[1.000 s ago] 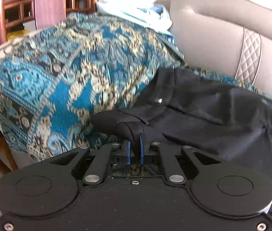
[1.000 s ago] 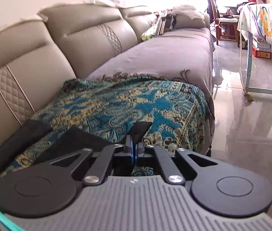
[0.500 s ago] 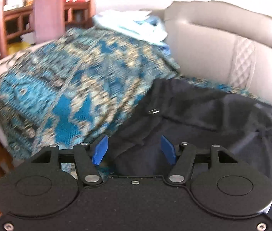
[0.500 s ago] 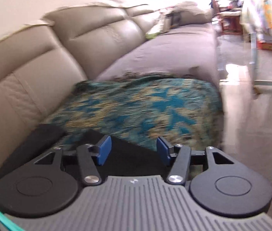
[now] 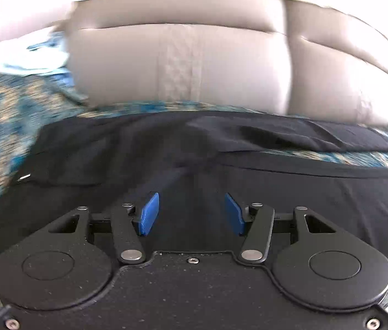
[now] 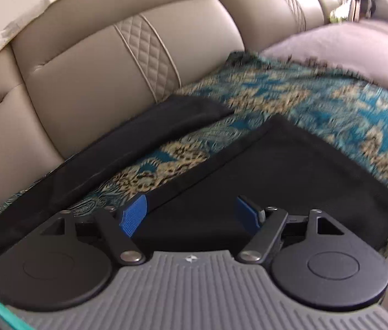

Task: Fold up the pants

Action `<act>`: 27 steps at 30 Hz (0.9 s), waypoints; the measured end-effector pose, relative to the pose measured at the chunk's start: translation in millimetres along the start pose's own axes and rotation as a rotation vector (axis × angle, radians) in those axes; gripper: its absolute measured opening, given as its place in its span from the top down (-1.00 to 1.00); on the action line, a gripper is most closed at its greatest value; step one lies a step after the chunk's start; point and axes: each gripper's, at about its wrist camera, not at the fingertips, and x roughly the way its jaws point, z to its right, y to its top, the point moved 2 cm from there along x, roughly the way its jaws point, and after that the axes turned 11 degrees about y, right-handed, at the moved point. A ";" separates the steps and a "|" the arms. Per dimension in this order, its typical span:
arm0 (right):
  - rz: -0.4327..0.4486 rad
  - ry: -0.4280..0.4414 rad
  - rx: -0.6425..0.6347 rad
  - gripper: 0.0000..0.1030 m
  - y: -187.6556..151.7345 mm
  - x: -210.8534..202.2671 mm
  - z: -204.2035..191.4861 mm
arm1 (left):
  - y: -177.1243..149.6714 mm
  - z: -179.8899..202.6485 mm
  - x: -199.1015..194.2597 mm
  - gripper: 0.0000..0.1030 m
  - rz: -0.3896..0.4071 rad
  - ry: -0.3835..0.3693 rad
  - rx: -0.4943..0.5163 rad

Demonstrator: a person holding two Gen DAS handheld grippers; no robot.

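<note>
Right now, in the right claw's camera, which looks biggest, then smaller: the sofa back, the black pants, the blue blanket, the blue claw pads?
1. Sofa back
2. Pants and blanket: too alike to rank, and the pants sit nearer the camera
3. Pads, smallest, though closest to the camera

Left gripper (image 5: 191,214) closing, empty, above black pants (image 5: 194,148) on sofa (image 5: 180,63).

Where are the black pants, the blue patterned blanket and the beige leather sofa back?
Black pants (image 5: 290,192), left wrist view, flat front leg.
Blue patterned blanket (image 6: 331,101), right wrist view, bare part past the pants.
Beige leather sofa back (image 5: 180,63), left wrist view, quilted middle strip.
</note>
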 end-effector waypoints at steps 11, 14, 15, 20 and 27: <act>-0.188 0.015 -0.212 0.24 -23.7 26.0 -37.9 | -1.1 108.2 52.0 0.49 -0.027 -0.075 0.192; -0.187 -0.016 -0.336 0.26 -24.4 35.7 -48.9 | 4.8 116.7 75.3 0.53 -0.040 -0.048 0.180; -0.182 -0.018 -0.353 0.26 -22.3 39.3 -49.5 | 8.1 117.9 80.0 0.53 -0.033 -0.041 0.171; -0.159 -0.021 -0.348 0.26 -10.6 51.3 -49.8 | 28.2 124.5 111.1 0.52 -0.032 0.002 0.134; -0.129 -0.052 -0.344 0.26 -2.7 70.1 -55.0 | 40.3 134.3 136.4 0.51 0.004 0.071 0.165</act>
